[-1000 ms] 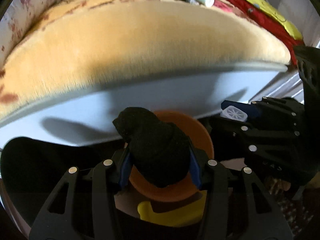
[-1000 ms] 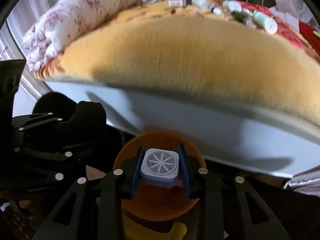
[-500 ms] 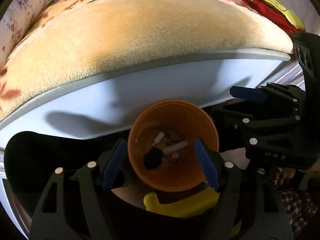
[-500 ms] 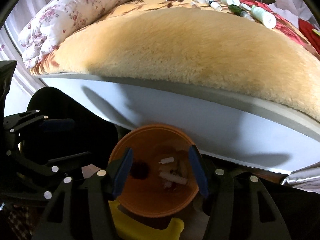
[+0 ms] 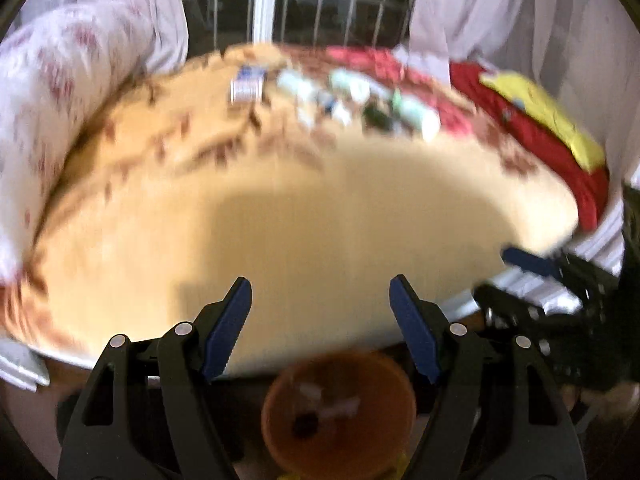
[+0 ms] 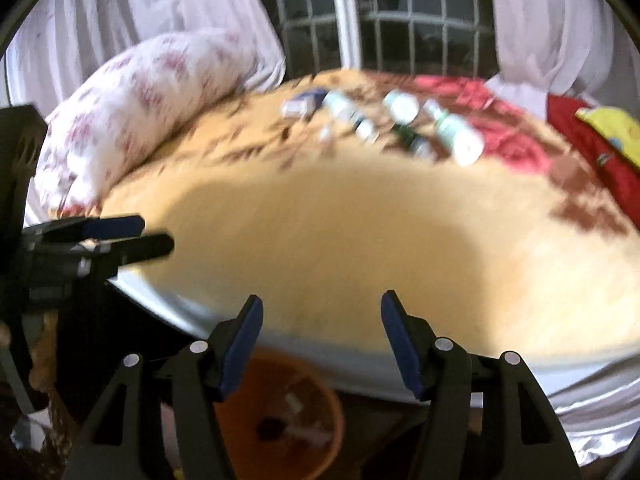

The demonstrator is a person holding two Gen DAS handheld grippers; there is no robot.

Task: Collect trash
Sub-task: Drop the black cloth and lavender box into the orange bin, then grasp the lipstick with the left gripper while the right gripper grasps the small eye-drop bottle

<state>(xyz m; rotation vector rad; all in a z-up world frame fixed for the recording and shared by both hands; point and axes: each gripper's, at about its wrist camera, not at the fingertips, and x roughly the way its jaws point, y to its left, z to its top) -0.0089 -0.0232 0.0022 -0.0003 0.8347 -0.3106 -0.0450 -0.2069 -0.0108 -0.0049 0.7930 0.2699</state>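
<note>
Since both sets of jaws are spread and empty, the right gripper (image 6: pixel 322 330) opening wider, the next trash is the bottles (image 6: pixel 400 128) far across the bed (image 6: pixel 360 240), lying lengthwise away. The right looks slightly nearer than the left gripper (image 5: pixel 320 312); the orange bin (image 5: pixel 340 412) sits right below.

The bed's tan blanket (image 6: pixel 360 248) looks like soft, matt plush. At far left, the rolled quilt (image 6: pixel 140 108) is printed cotton-like cloth. The small bottles (image 6: pixel 456 136) at the far side look like smooth, glossy plastic. The orange bin (image 5: pixel 340 412), near the bed's edge, has a smooth plastic look. Sheer cloth curtains (image 6: pixel 180 12) hang beside the window. Each gripper's matt black plastic fingers (image 5: pixel 192 360) carry blue pads (image 5: pixel 228 328).
</note>
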